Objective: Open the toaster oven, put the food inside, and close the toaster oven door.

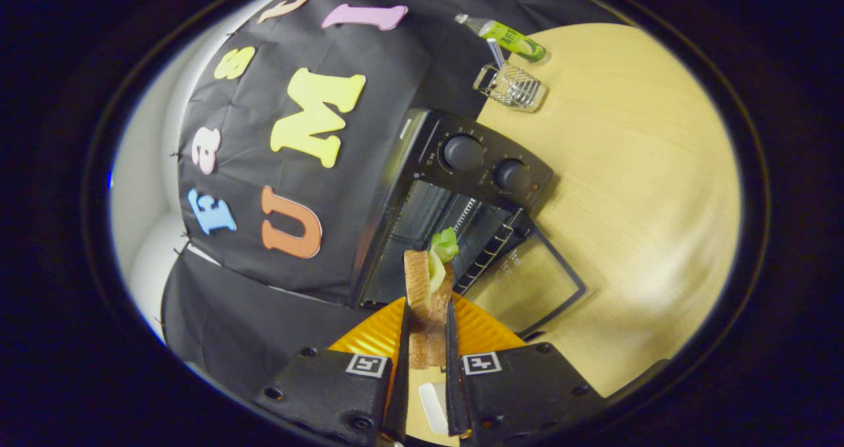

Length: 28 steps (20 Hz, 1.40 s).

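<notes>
My gripper is shut on a sandwich of brown bread slices with green lettuce sticking out at its far end. The sandwich hangs above an orange ridged plate. Just beyond its tip stands the black toaster oven, which has two round knobs. Its glass door is folded down flat onto the wooden table, and the wire rack inside shows through the opening. The whole view is rolled sideways.
On the light wooden table beyond the oven stand a small wire basket and a green bottle lying on its side. The black cloth wall stands behind the oven.
</notes>
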Available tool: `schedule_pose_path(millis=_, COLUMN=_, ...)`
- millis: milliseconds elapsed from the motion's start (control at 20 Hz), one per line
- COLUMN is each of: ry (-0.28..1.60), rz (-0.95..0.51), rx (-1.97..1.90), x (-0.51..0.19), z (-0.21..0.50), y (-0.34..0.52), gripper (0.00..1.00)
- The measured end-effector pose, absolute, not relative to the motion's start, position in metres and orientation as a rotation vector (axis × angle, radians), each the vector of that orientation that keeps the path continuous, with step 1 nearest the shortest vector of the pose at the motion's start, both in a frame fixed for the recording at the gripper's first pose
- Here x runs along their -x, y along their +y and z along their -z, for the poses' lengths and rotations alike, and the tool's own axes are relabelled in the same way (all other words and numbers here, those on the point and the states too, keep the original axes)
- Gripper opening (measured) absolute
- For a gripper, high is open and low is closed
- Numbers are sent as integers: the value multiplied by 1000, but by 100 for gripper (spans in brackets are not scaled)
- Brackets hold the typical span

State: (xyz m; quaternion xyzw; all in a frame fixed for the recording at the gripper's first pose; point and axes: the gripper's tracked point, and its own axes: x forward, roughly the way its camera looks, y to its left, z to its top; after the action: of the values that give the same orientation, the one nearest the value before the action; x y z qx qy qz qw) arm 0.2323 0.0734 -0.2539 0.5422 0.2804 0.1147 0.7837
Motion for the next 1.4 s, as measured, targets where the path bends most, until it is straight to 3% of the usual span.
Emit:
schedule_pose_path(millis=400, ry=488, rz=-116, rx=-1414, x=-309, z=268, y=98, gripper=28)
schedule_pose_path(millis=600, ry=396, rz=-134, rx=-1286, x=-337, z=259, y=118, gripper=28)
schedule_pose_path(millis=700, ry=381, rz=-76, rx=-1347, x=-354, z=268, y=108, gripper=28)
schedule_pose_path(millis=800, ry=385, rz=-25, rx=-1367, x=-361, z=291, y=105, gripper=28)
schedule_pose_path(millis=1000, ry=403, rz=-57, rx=-1374, x=-359, z=295, y=122, gripper=32)
schedule_pose_path(millis=1100, ry=406, rz=-97, rx=-1332, x=-354, z=285, y=131, gripper=42)
schedule_pose_path(millis=1250, ry=496, rz=-119, rx=-1135, x=-338, z=288, y=140, gripper=80)
schedule_pose_path(millis=1350, ry=538, rz=-106, rx=-1034, x=-331, z=295, y=141, gripper=91)
schedule_pose_path(millis=1400, ry=560, rz=-108, rx=-1001, x=-324, z=296, y=139, gripper=91)
